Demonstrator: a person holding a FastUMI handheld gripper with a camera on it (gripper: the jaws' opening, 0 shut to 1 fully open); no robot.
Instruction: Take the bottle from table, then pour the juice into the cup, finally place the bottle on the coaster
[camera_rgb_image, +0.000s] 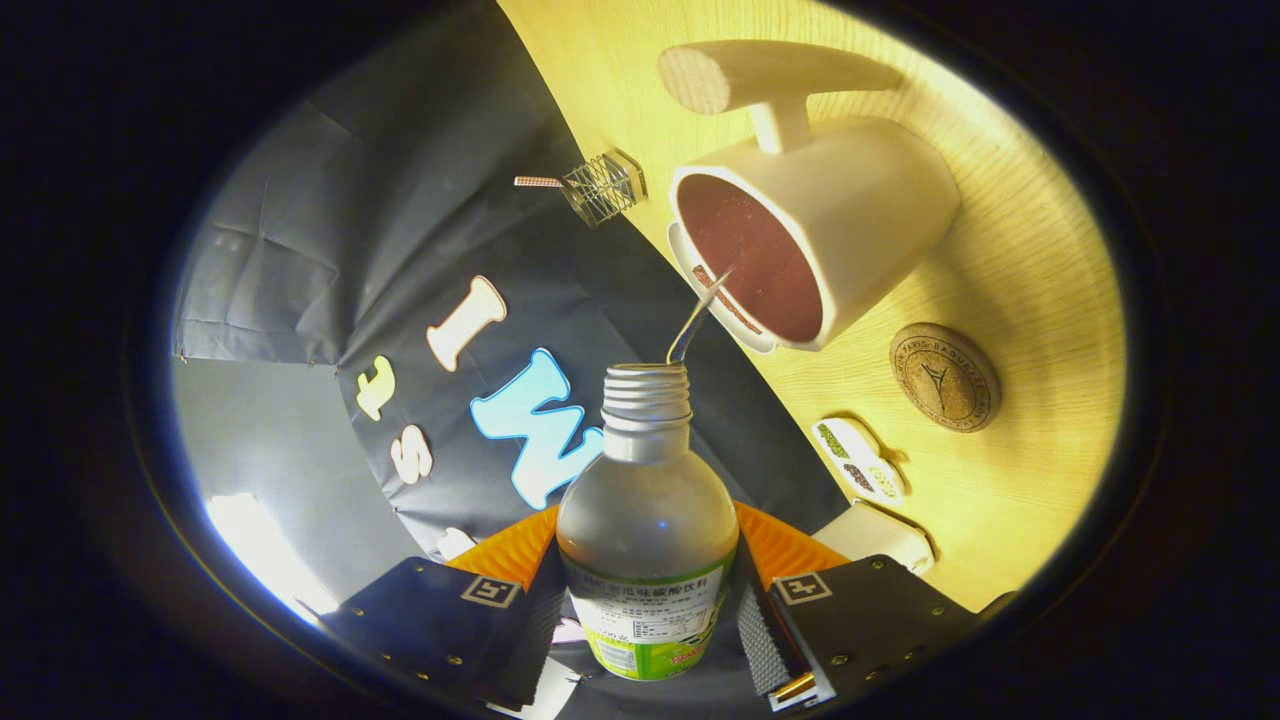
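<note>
While stream runs, hold tilt steady; keep bottle mouth aimed above cup rim, never touching. Table (1010, 520): light wood, carries all items. Cup (860, 215): white, side handle, reddish juice inside, just beyond bottle mouth. Bottle (647, 540): uncapped, clamped between both fingers of gripper (645, 610), body looks nearly drained, thin stream (697, 318) leaving neck. Coaster (944, 376): round cork, bare, beside cup; judged next target.
</note>
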